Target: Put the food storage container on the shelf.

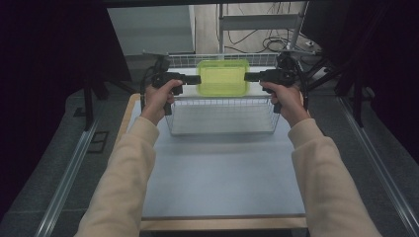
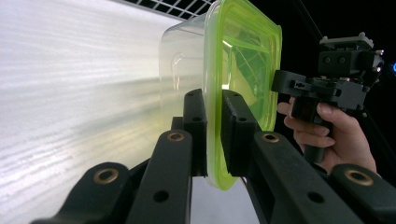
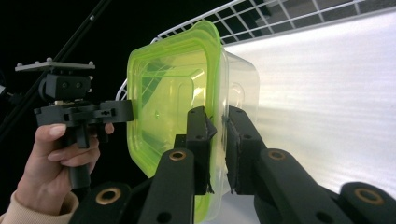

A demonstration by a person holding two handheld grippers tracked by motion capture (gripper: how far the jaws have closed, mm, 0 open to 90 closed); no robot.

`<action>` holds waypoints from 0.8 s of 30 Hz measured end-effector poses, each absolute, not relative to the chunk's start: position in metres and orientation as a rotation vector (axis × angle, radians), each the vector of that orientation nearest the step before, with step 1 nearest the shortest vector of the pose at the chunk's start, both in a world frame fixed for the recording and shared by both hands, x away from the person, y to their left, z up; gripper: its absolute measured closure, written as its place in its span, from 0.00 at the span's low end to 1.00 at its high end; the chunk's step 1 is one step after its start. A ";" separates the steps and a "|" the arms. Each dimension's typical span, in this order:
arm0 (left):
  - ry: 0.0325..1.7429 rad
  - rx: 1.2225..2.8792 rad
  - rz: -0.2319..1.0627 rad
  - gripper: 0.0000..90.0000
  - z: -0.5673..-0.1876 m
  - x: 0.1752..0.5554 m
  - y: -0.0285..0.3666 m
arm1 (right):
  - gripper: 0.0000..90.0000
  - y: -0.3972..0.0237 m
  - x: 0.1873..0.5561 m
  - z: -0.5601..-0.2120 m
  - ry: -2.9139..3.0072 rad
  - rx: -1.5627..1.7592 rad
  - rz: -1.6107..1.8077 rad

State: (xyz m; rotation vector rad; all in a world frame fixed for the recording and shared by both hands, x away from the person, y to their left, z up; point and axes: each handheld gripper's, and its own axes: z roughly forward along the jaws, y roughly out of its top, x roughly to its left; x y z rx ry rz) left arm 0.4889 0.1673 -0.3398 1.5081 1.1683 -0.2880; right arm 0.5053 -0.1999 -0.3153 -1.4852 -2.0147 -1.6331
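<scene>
You've got the box (image 1: 223,78) pinched from both sides and held up in the air over the far end of the wire basket (image 1: 222,116), lid facing up at the high camera. Left gripper (image 1: 197,79) is clamped tight on the green lid (image 2: 243,70) rim; in the left gripper view the jaws squeeze the rim edge-on with the clear tub hanging off to one side. Right gripper (image 1: 247,77) does the same on the opposite rim, jaws closed down on it in the right gripper view.

Stuff that could bite you from here:

- You're only holding the lip. If the lid isn't snapped on hard, the tub could drop away into the basket while you keep the lid.
- Both grips are thin pinches on slick plastic. Pull your hands apart even a little and one side probably slides off, and the box swings down off the other gripper.
- Let one hand sink ahead of the other and the box tilts and twists in the jaws.
- Going down, a corner could catch the basket wires.

Keep your hands level, same spacing, and lower slowly.
</scene>
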 end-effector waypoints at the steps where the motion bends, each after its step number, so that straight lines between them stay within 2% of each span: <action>1: 1.169 1.505 -0.289 0.91 -0.340 0.490 0.167 | 0.90 -0.200 0.507 -0.316 -2.011 -1.489 -1.637; 8: 1.194 1.477 -0.261 0.89 -0.342 0.498 0.165 | 0.87 -0.194 0.520 -0.318 -2.034 -1.533 -1.653; 14: 1.217 1.455 -0.251 0.84 -0.346 0.504 0.164 | 0.81 -0.186 0.525 -0.321 -2.107 -1.577 -1.648; 20: 1.237 1.475 -0.175 0.64 -0.346 0.504 0.163 | 0.63 -0.184 0.524 -0.321 -2.182 -1.634 -1.641; 24: 1.219 1.491 -0.146 0.52 -0.340 0.502 0.163 | 0.58 -0.188 0.521 -0.318 -2.191 -1.633 -1.657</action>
